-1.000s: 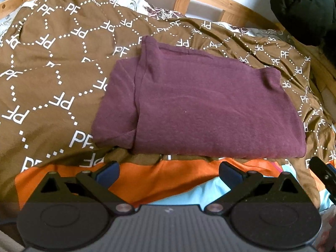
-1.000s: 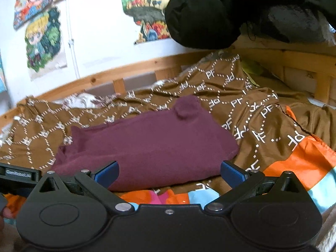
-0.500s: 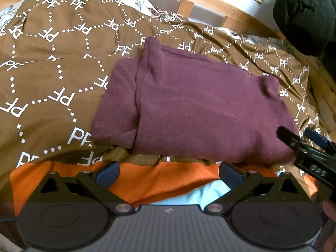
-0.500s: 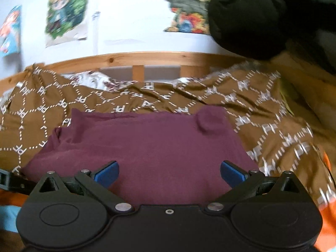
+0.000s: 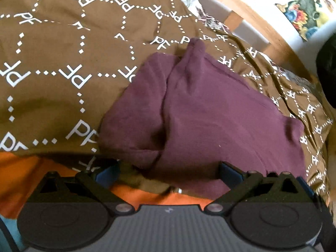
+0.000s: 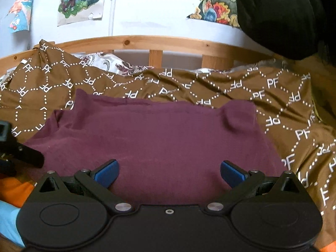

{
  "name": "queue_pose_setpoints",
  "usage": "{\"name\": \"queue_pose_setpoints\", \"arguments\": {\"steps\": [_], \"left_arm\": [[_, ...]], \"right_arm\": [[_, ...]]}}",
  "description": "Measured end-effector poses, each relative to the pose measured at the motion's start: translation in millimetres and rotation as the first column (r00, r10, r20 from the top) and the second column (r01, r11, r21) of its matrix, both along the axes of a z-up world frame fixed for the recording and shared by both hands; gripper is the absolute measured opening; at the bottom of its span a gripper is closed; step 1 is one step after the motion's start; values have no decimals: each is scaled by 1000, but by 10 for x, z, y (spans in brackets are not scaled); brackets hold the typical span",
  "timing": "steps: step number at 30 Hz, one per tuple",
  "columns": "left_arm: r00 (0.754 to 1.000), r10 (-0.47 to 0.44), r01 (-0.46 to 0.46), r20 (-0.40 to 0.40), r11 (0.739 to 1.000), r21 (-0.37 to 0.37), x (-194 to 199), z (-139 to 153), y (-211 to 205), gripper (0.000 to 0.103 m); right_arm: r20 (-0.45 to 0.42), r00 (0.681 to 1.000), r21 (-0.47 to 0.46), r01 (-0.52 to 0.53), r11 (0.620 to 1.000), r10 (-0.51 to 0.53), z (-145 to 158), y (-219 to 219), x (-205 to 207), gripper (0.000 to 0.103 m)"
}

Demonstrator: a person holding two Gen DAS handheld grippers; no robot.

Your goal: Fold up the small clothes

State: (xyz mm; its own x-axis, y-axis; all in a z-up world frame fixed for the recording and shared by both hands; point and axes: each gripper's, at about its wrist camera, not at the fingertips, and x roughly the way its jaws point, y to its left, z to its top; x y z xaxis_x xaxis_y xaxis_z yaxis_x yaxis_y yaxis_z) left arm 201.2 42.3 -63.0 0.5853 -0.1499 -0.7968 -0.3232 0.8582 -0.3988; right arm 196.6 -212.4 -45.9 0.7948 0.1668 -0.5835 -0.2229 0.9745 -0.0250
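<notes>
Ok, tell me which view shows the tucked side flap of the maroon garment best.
The left wrist view: the flap and its fold seam lie open to it. The right wrist view shows only its foreshortened edge at far left.

Bedroom: wooden bed frame (image 6: 159, 43), duvet (image 6: 241, 88), posters (image 6: 82, 0)
</notes>
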Motion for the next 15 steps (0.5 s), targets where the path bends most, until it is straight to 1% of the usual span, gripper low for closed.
{"name": "queue_pose_setpoints", "arguments": {"steps": [4, 15], "left_arm": [[1000, 0, 0, 5, 1000, 26, 24, -34, -39, 102], [1000, -1, 1, 13, 1000, 12, 17, -33, -22, 102]], "right_arm": [[-18, 1000, 7, 4, 1000, -4, -58, 0, -5, 102], [-59, 998, 8, 1, 1000, -1, -122, -6, 20, 102]]}}
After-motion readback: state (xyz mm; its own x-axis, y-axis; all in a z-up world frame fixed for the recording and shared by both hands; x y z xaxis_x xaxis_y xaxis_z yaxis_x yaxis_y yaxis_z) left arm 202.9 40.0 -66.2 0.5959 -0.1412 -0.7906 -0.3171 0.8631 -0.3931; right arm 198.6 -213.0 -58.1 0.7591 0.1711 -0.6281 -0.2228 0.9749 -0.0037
